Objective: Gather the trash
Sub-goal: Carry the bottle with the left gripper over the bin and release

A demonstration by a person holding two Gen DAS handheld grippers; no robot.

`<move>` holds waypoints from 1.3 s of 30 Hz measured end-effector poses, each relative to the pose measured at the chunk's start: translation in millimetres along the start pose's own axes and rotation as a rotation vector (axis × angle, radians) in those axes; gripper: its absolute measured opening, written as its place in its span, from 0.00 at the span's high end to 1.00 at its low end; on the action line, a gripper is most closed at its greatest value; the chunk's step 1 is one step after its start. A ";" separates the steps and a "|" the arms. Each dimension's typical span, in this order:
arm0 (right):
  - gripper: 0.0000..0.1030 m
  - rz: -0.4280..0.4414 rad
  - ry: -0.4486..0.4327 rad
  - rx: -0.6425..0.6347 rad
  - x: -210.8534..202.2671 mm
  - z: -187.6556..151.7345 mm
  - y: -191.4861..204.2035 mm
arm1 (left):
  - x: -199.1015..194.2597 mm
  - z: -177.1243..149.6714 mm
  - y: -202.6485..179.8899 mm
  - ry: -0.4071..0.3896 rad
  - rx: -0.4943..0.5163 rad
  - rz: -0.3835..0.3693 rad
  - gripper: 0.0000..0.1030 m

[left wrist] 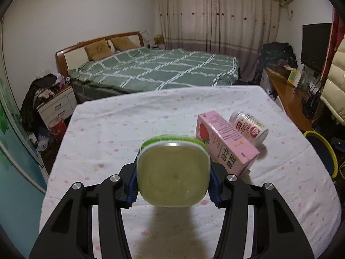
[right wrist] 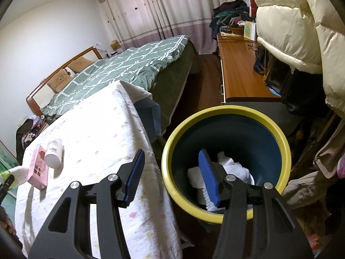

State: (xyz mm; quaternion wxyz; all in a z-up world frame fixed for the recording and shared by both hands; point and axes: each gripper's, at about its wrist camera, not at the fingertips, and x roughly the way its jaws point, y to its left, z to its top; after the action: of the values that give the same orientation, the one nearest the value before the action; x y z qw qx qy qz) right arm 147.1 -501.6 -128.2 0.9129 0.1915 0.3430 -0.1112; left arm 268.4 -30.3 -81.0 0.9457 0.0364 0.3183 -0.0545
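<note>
My left gripper (left wrist: 173, 180) is shut on a green-rimmed plastic cup (left wrist: 173, 170), held above the white spotted tablecloth (left wrist: 107, 133) with its pale bottom facing the camera. Just right of it lie a pink carton (left wrist: 224, 144) and a white can (left wrist: 248, 127) on its side. In the right wrist view the same carton (right wrist: 38, 168) and can (right wrist: 54, 153) lie at the table's left, and the cup (right wrist: 15, 172) shows at the left edge. My right gripper (right wrist: 172, 179) is open, with nothing between its fingers, over the yellow-rimmed blue bin (right wrist: 280, 142), which holds crumpled white paper (right wrist: 232, 168).
The bin (left wrist: 323, 151) stands on the floor off the table's right edge. A bed with a green checked cover (left wrist: 155, 69) lies beyond the table. A wooden desk (right wrist: 241, 73) and a hanging cream puffer jacket (right wrist: 297, 26) are on the right.
</note>
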 end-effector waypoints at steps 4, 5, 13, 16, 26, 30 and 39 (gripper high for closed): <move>0.52 0.004 -0.002 -0.003 -3.5 0.7 -0.1 | -19.0 1.8 -0.7 -0.036 0.010 -0.003 0.50; 0.52 0.005 -0.003 -0.003 -4.0 0.9 0.3 | -22.3 2.6 0.1 -0.043 0.012 -0.002 0.50; 0.52 0.012 -0.010 -0.006 -9.6 1.1 -0.1 | -44.3 3.4 -2.6 -0.058 0.026 -0.014 0.50; 0.52 0.016 -0.013 -0.006 -13.1 -0.1 -2.0 | -48.3 4.7 -6.6 -0.057 0.035 -0.031 0.50; 0.52 0.015 -0.027 0.002 -27.1 -0.3 -16.6 | -61.5 8.4 -31.8 -0.059 0.074 -0.095 0.50; 0.52 0.012 -0.042 0.006 -37.0 -2.0 -26.1 | -76.6 15.4 -55.1 -0.074 0.109 -0.154 0.50; 0.52 -0.024 -0.087 0.033 -64.1 -8.7 -61.8 | -92.8 47.7 -156.8 -0.084 0.244 -0.395 0.50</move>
State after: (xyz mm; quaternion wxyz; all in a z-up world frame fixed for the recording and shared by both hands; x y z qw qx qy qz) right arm 73.9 -549.0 -108.2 0.9222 0.1973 0.3033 -0.1361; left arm 203.7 -183.2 7.8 0.9177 0.0852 0.2705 -0.2782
